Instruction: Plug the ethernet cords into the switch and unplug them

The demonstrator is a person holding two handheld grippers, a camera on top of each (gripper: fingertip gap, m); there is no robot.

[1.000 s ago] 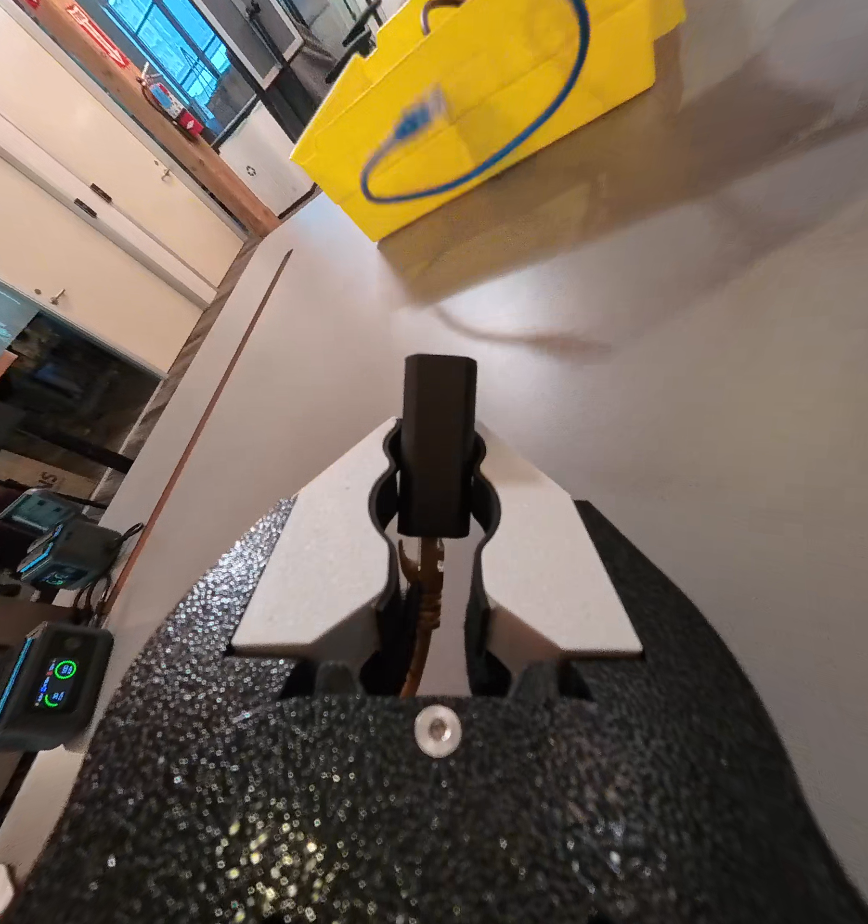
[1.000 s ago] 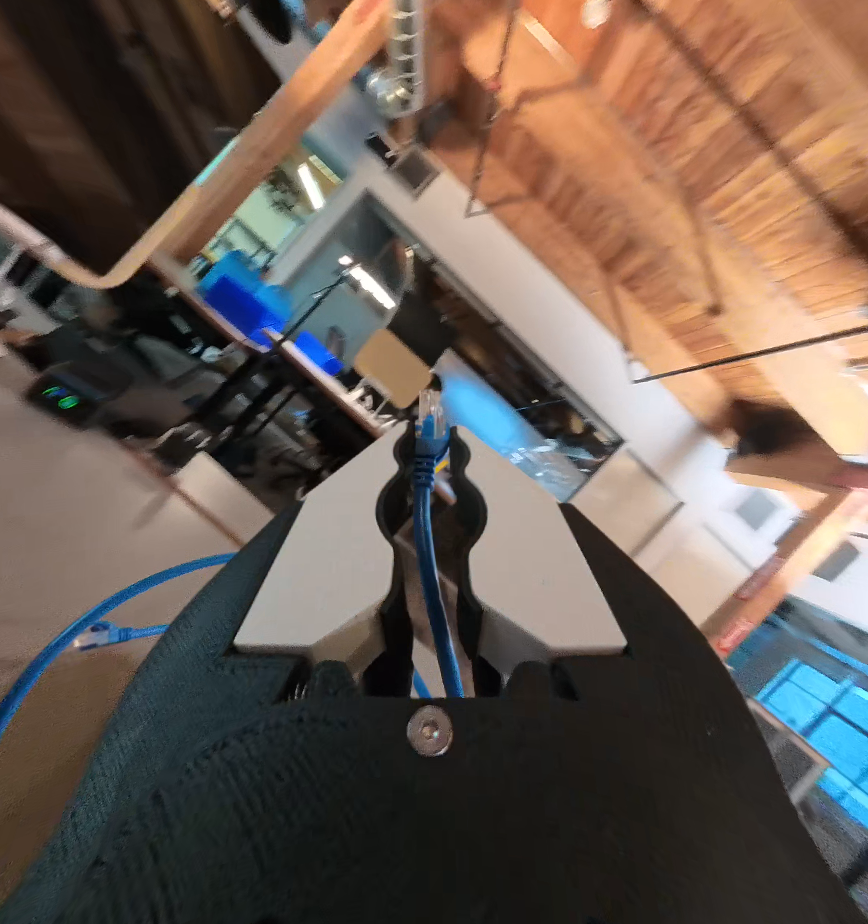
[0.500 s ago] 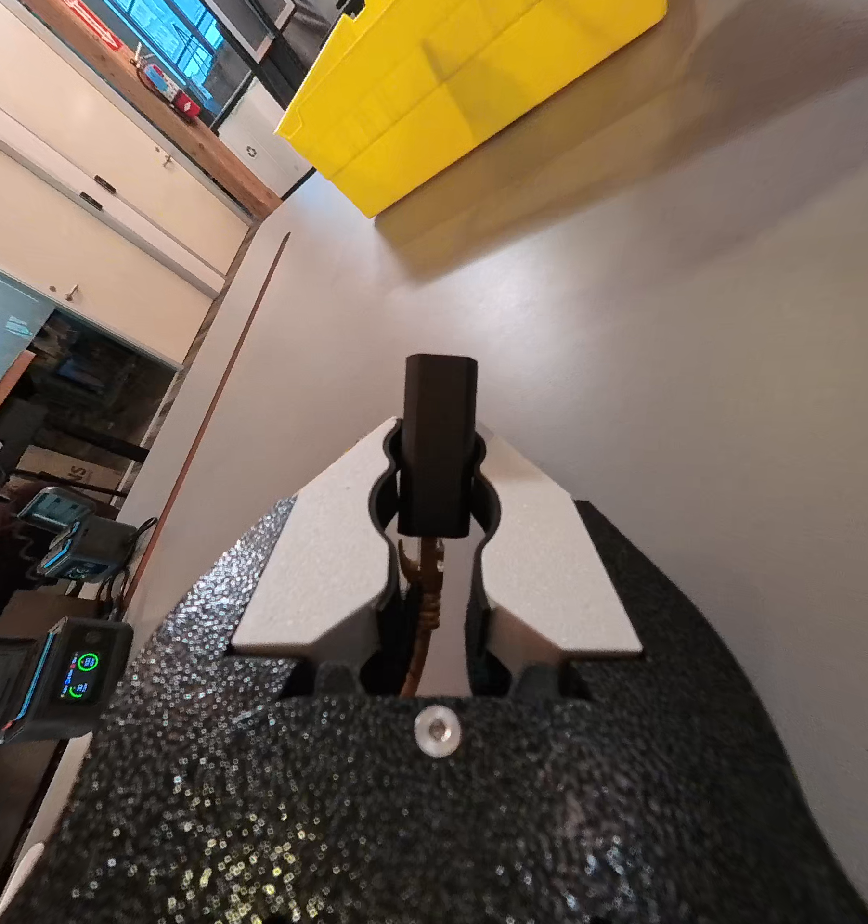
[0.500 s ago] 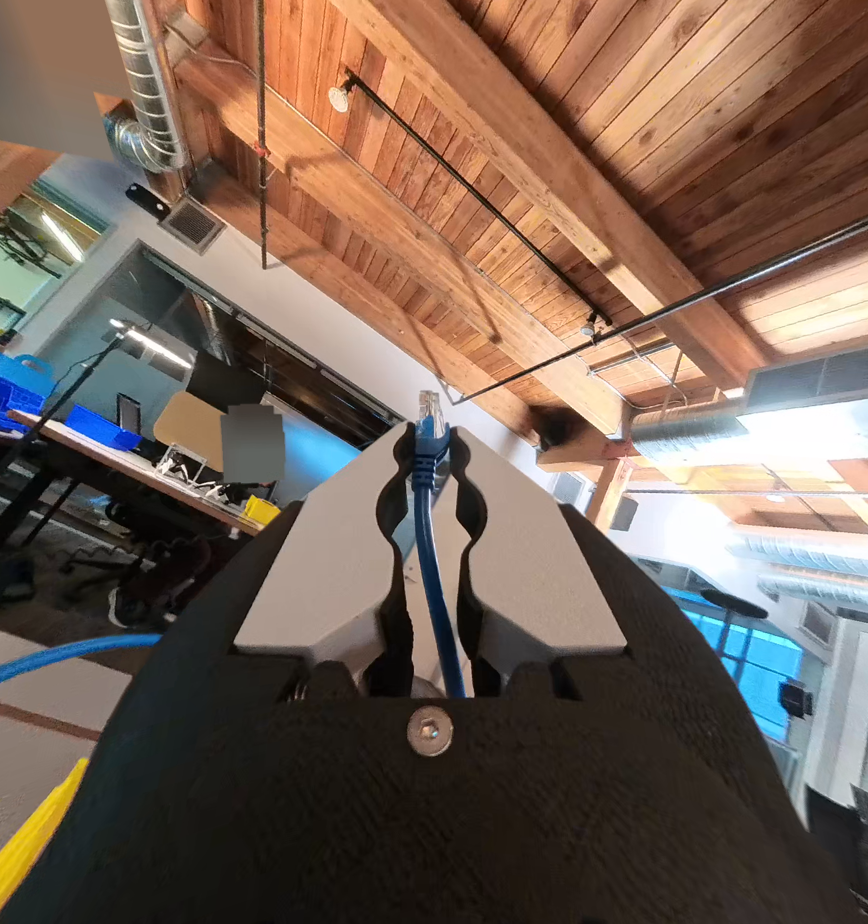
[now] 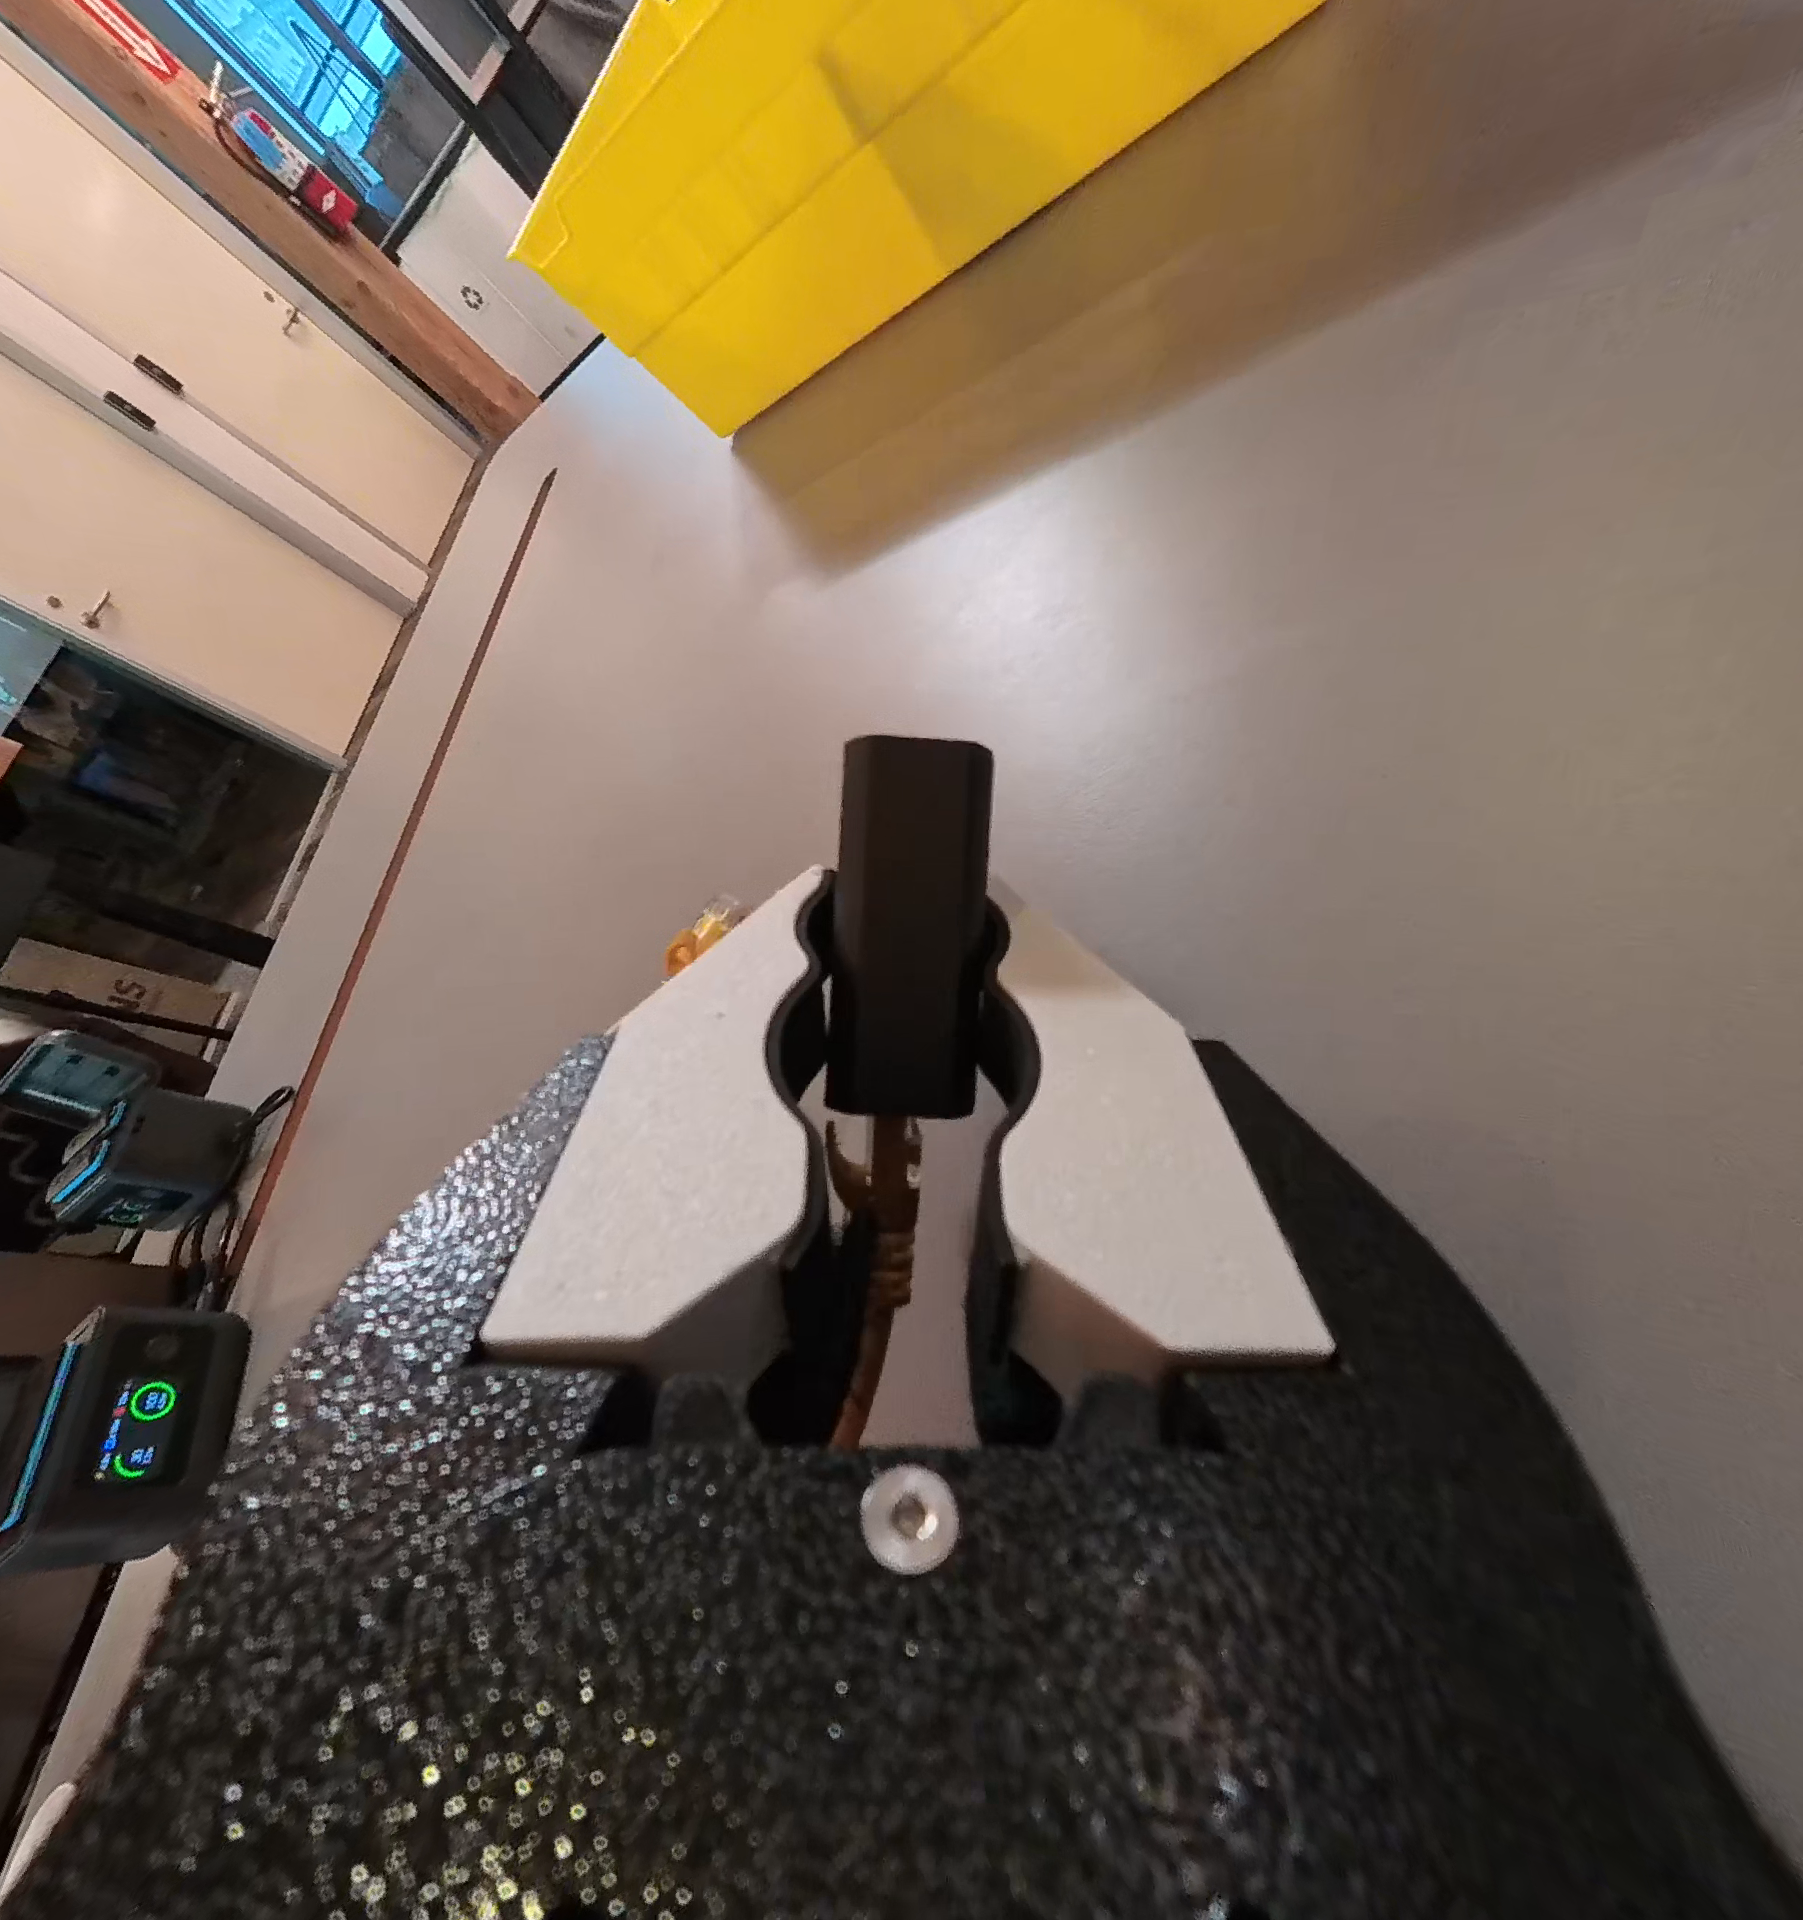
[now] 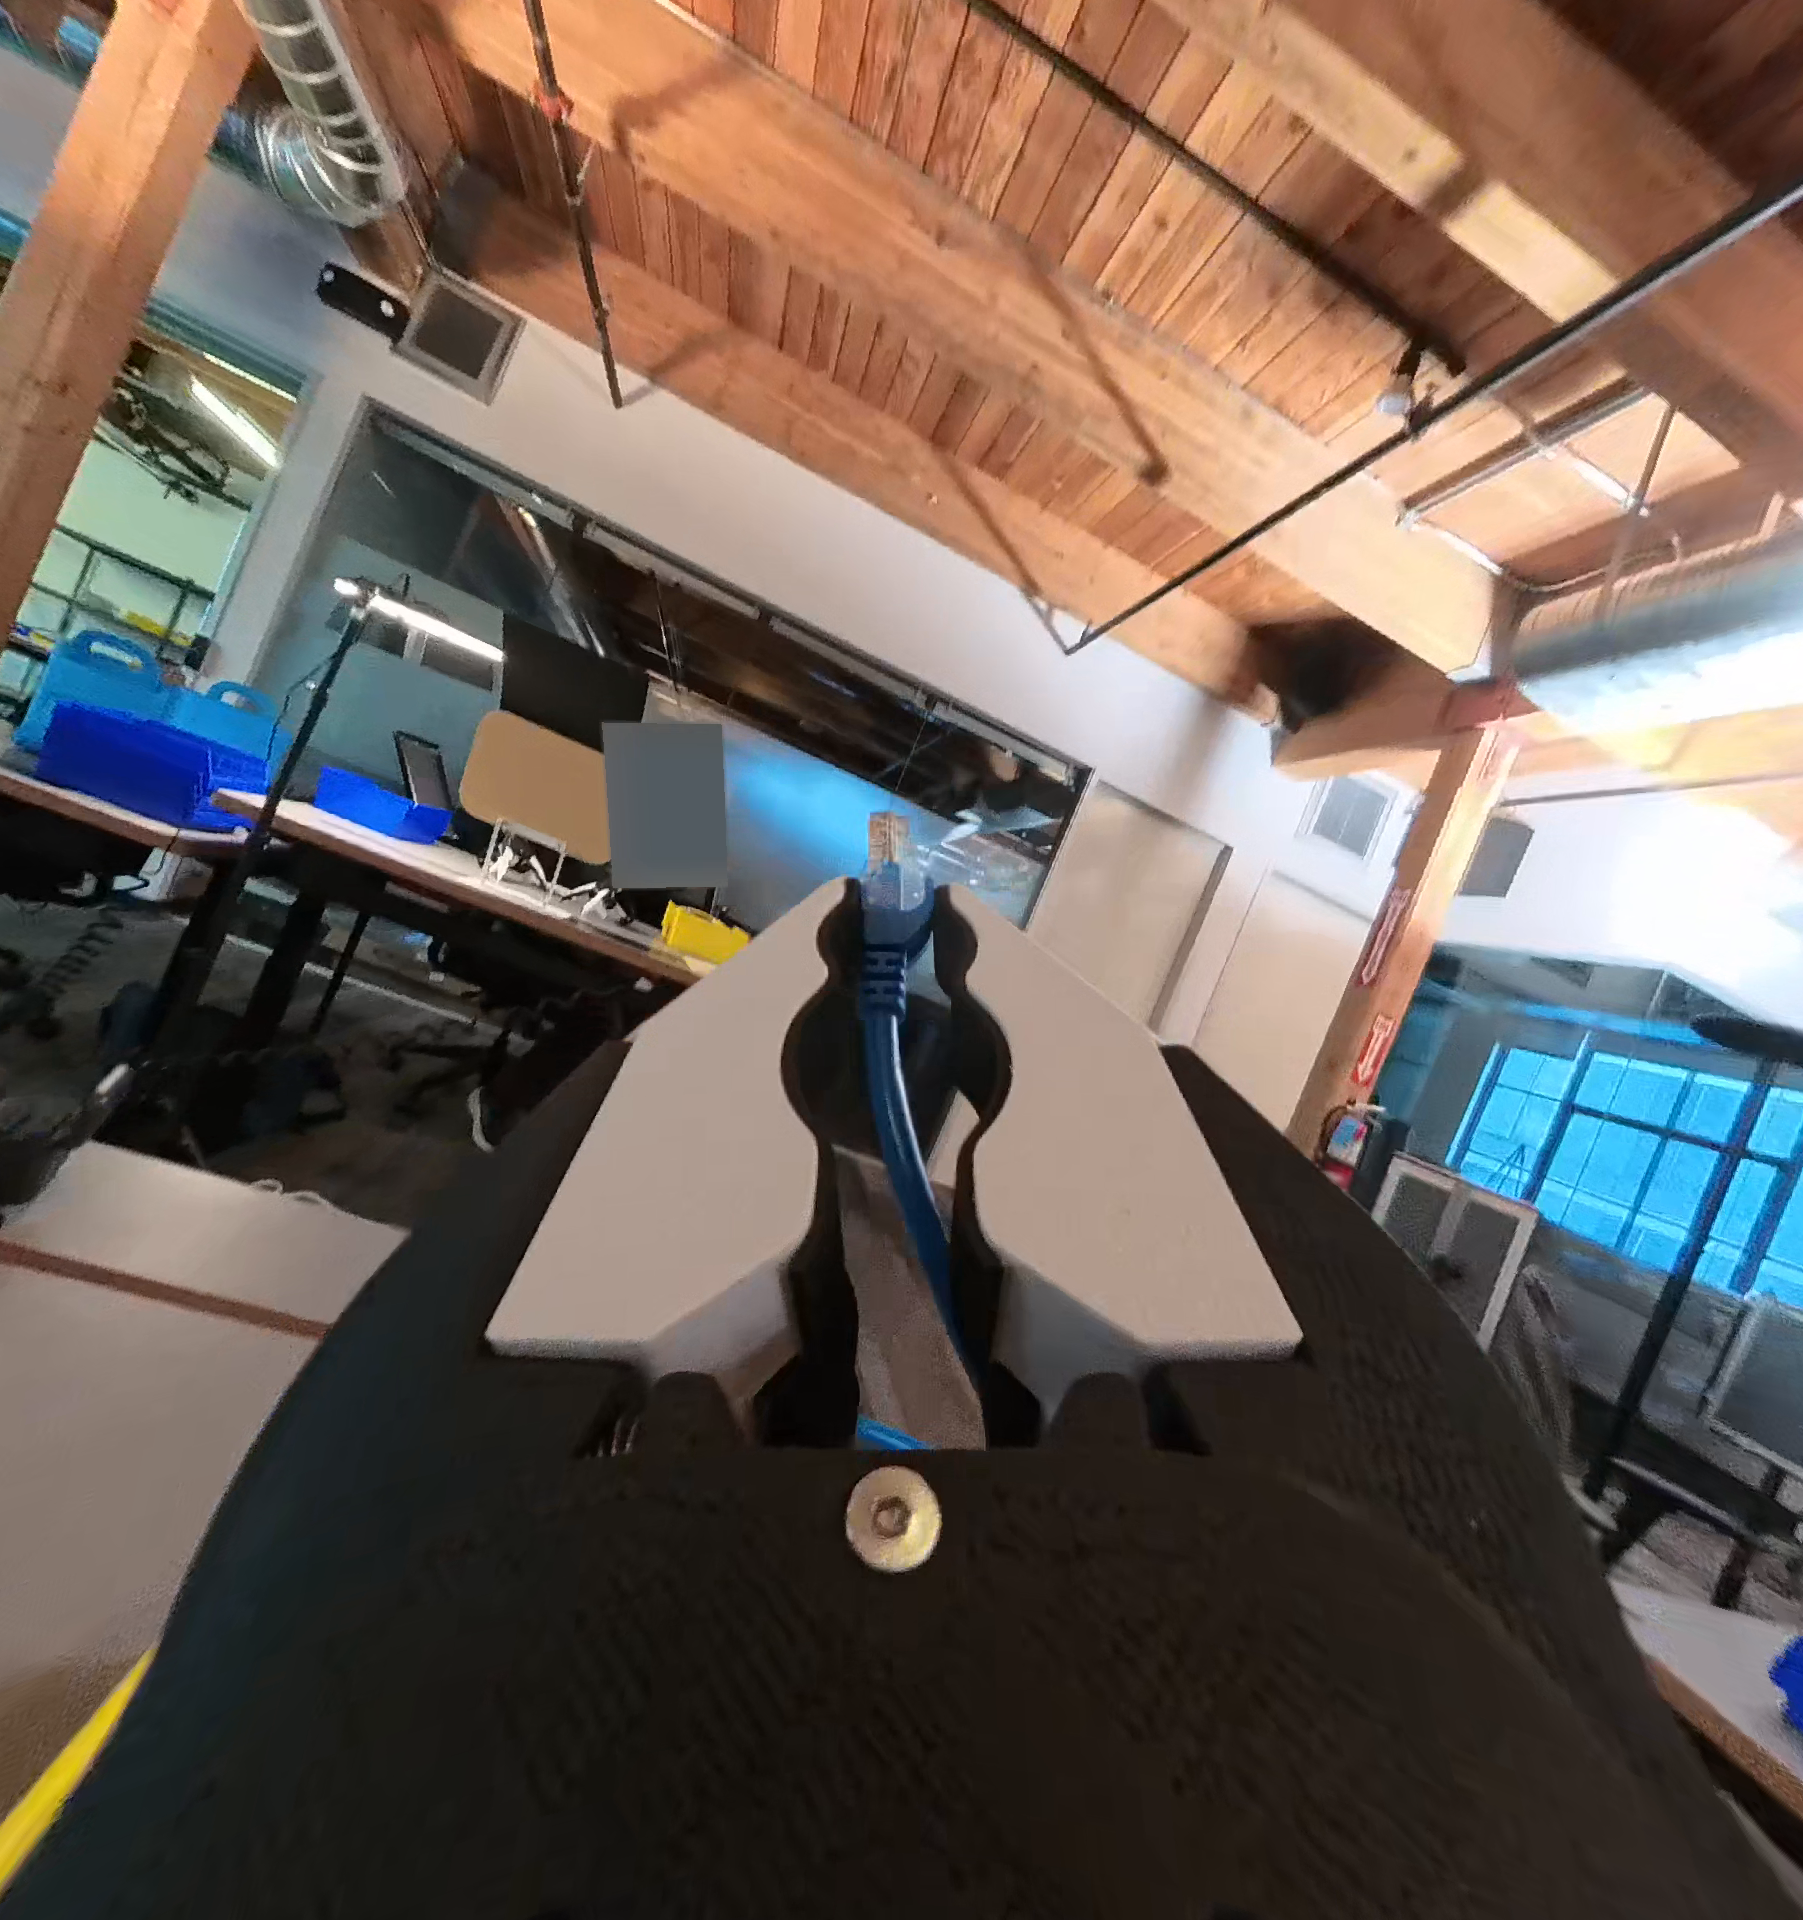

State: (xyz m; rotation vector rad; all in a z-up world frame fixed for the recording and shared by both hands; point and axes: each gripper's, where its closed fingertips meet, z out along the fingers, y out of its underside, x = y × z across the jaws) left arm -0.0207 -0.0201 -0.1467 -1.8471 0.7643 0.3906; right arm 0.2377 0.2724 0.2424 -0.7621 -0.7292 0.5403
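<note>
My left gripper (image 5: pixel 912 940) is shut on a small black switch (image 5: pixel 916 852), holding it upright above the grey table (image 5: pixel 1396 727). A brown-orange cord (image 5: pixel 892 1236) is plugged into the end of the switch nearest the camera and runs back between the fingers. A yellow-orange plug (image 5: pixel 705 930) peeks out left of the left finger. My right gripper (image 6: pixel 892 904) is shut on the boot of a blue ethernet cord (image 6: pixel 902 1122). The cord's clear plug (image 6: pixel 886 836) sticks out past the fingertips, pointing into the room. Neither gripper shows in the other's view.
A yellow bin (image 5: pixel 876 177) stands on the table at the back, and its edge also shows in the right wrist view (image 6: pixel 45 1787). Small devices with lit screens (image 5: pixel 97 1444) sit past the table's left edge. Desks with blue bins (image 6: pixel 149 758) stand far off.
The blue cord that hung in front of the yellow bin has left the left wrist view. My right gripper swung up toward the ceiling, then tilted back down to room level, still holding the cord.
</note>
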